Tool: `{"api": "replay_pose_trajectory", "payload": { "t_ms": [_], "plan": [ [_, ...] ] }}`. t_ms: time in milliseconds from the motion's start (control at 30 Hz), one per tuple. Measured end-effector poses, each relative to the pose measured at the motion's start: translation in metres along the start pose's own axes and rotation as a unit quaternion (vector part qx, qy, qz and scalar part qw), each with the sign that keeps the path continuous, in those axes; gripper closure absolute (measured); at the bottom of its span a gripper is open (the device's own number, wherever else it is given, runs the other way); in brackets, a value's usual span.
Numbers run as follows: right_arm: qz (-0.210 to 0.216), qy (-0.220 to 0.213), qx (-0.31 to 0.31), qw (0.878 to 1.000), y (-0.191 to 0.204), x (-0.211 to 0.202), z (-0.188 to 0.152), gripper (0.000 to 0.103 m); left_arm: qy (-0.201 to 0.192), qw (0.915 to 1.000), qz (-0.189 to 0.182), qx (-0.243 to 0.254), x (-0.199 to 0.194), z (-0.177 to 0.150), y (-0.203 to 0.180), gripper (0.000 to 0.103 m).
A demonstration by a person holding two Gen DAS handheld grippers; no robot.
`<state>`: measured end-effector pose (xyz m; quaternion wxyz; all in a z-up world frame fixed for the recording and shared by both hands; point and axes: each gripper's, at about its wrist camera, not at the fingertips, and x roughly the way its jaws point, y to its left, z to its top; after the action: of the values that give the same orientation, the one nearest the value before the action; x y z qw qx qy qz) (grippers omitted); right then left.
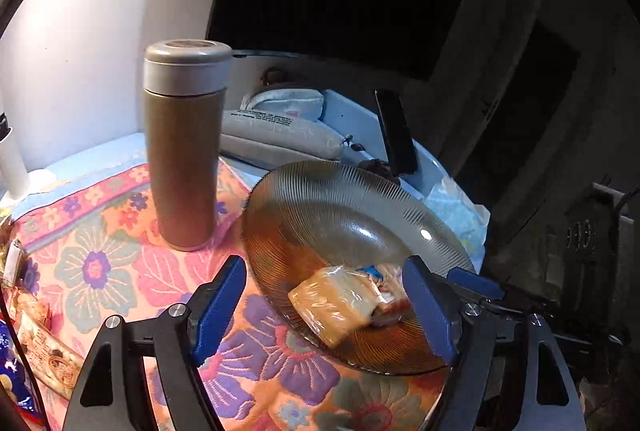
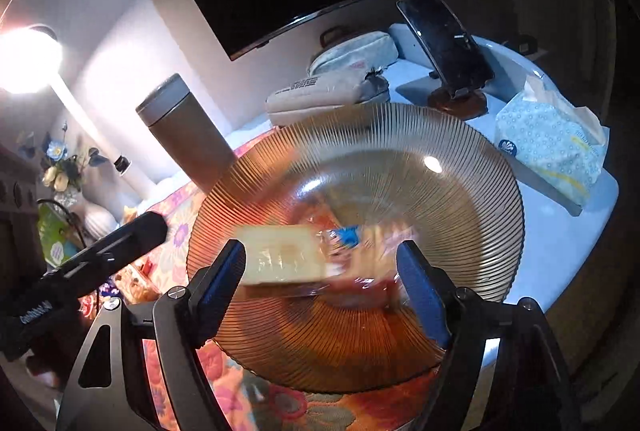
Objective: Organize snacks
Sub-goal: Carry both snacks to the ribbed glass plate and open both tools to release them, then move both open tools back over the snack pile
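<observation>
The left hand-held gripper [image 1: 324,305] stands wide open over the near edge of the ribbed glass plate [image 1: 320,199]; its 2 blue pads hang apart with nothing clamped between them. Just beyond them, in the plate, lies a clear-wrapped tan snack [image 1: 334,301] with other wrapped snacks [image 1: 386,285] touching its right side. A tall brown flask [image 1: 184,147] stands upright left of the plate on the flowered surface [image 1: 104,271]. The right hand-held gripper [image 2: 322,285] is likewise spread wide above the same plate [image 2: 460,191]. The blurred tan snack [image 2: 284,255] sits by its left pad, unpinched.
</observation>
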<state>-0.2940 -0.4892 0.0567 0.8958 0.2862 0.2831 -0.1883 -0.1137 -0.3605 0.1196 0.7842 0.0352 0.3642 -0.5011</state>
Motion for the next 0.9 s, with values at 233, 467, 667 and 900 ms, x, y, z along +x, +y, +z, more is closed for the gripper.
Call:
{"api": "replay_pose_trajectory", "payload": {
  "t_ms": [233,467,667,900],
  "plan": [
    [0.026,0.002,-0.02,0.999,0.024,-0.001,-0.004,0.025,-0.015,0.9993,0.015,-0.03,-0.032,-0.016,0.027,0.026],
    [0.055,0.007,-0.088,0.995,0.082,-0.003,-0.02,0.025,-0.031,0.9971,0.05,-0.049,-0.083,-0.046,0.055,0.025],
    [0.1,0.049,-0.146,0.983,0.143,0.021,-0.048,0.025,-0.05,0.9908,0.098,-0.079,-0.137,-0.079,0.092,0.026],
    [0.145,0.105,-0.219,0.959,0.216,0.057,-0.093,0.025,-0.085,0.9705,0.171,-0.148,-0.206,-0.129,0.154,0.026]
  ]
}}
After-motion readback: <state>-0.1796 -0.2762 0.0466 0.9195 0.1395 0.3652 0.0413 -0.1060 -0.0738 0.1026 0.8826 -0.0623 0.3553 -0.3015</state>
